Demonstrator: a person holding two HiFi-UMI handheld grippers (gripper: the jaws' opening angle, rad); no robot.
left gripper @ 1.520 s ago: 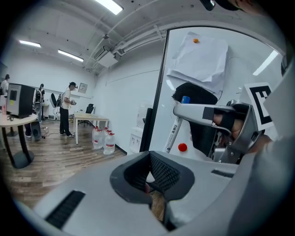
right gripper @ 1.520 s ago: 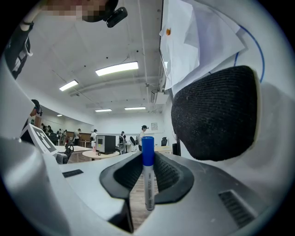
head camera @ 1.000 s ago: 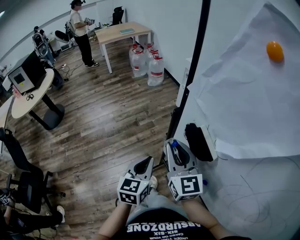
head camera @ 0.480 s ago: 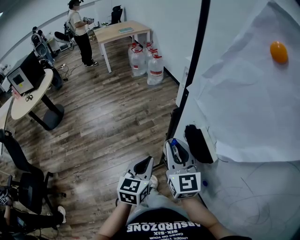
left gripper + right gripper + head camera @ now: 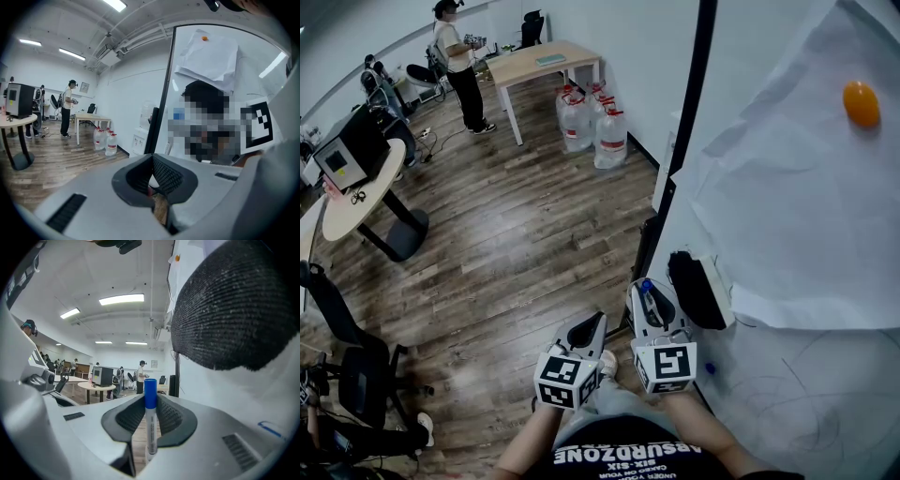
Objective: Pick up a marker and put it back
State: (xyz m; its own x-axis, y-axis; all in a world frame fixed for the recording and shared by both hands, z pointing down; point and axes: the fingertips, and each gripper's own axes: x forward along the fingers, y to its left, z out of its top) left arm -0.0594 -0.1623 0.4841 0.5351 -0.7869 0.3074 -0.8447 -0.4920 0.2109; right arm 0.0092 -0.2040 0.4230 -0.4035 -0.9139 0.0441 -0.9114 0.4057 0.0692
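Observation:
My right gripper (image 5: 648, 298) is shut on a white marker with a blue cap (image 5: 647, 292), which stands upright between the pads in the right gripper view (image 5: 150, 423). It hovers just left of a black felt eraser (image 5: 696, 287) at the whiteboard's lower edge; that eraser (image 5: 234, 310) fills the upper right of the right gripper view. My left gripper (image 5: 589, 328) hangs beside the right one over the wooden floor, its jaws closed together with nothing in them (image 5: 151, 187). The whiteboard (image 5: 797, 394) carries faint pen lines.
A large sheet of paper (image 5: 797, 206) is held on the board by an orange magnet (image 5: 861, 103). The board's black frame post (image 5: 680, 169) runs down past the grippers. Water bottles (image 5: 595, 127), a desk (image 5: 546, 64), a standing person (image 5: 459, 66), a round table (image 5: 361, 192) and an office chair (image 5: 352, 370) stand on the floor.
Hardly anything: the right gripper keeps the marker beside the eraser and has drifted very slightly; the head view has shifted a little. The left gripper stays put.

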